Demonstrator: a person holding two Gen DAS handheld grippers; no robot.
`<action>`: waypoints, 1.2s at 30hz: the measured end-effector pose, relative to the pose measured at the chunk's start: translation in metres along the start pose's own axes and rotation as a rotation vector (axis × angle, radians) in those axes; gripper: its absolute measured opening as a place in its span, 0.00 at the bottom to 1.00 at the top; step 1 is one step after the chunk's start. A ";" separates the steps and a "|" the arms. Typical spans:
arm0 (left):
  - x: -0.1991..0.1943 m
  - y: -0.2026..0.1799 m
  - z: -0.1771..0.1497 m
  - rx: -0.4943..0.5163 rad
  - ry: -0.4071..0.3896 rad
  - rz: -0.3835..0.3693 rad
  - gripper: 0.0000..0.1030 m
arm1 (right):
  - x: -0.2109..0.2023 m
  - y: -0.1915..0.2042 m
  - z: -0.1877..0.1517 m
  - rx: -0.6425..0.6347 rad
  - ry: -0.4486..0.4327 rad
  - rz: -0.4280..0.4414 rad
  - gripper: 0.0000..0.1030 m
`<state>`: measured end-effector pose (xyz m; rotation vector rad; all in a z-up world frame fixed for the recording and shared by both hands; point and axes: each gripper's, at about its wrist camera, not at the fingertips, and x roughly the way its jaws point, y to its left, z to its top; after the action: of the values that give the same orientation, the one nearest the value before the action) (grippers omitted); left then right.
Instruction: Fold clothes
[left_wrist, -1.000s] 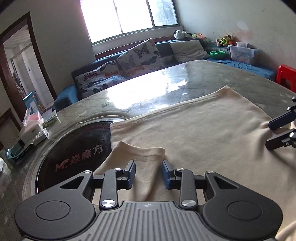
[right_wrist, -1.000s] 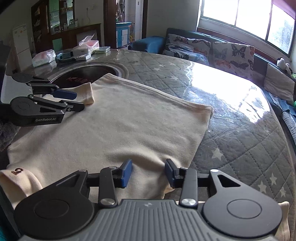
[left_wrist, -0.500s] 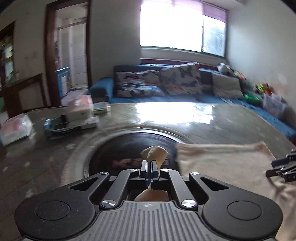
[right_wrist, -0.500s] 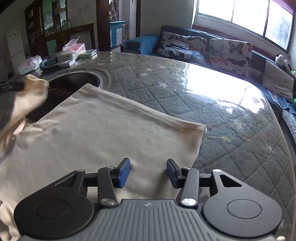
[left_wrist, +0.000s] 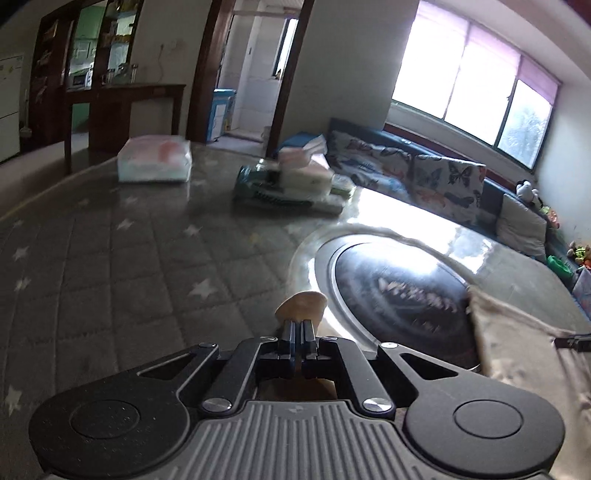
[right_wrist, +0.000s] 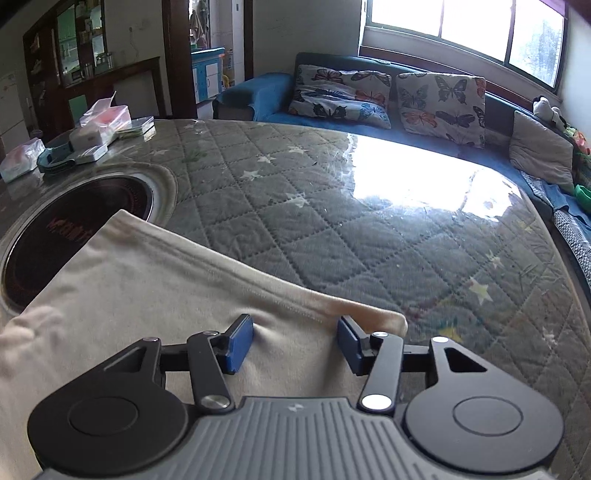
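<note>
Since a second ago the left tongs (left_wrist: 298, 325) clamped onto the cream shirt's sleeve (left_wrist: 302, 302) and swung it out over the table (right_wrist: 369, 236). Right tongs (right_wrist: 295, 343) have just been spreading, straddling the cream shirt (right_wrist: 147, 288) hem at 6 o'clock.

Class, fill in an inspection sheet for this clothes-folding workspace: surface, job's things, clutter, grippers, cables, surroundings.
Surface: quilted grey table cover with stars under a glossy sheet; round black cooktop set in.
Job's things: cream garment spread flat, one sleeve lifted.
Clutter: tissue packs and boxes at the far edge.
Grippers: left gripper shut on the sleeve; right gripper open over the garment's corner, jaws just been opening.
Cables: nothing seen.
Surroundings: sofa with butterfly cushions, window, doorway.
</note>
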<state>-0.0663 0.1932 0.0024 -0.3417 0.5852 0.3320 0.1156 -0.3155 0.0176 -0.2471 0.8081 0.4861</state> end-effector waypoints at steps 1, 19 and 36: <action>0.001 0.003 -0.002 -0.007 0.006 0.003 0.03 | 0.000 0.003 0.002 -0.008 0.000 -0.008 0.49; 0.001 0.023 -0.004 -0.026 -0.020 -0.001 0.03 | -0.018 0.179 0.001 -0.393 -0.003 0.328 0.50; 0.004 0.021 -0.007 -0.024 0.023 -0.004 0.25 | -0.044 0.184 -0.004 -0.436 -0.021 0.309 0.50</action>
<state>-0.0751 0.2094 -0.0100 -0.3699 0.6033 0.3316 -0.0055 -0.1724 0.0420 -0.5220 0.7163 0.9564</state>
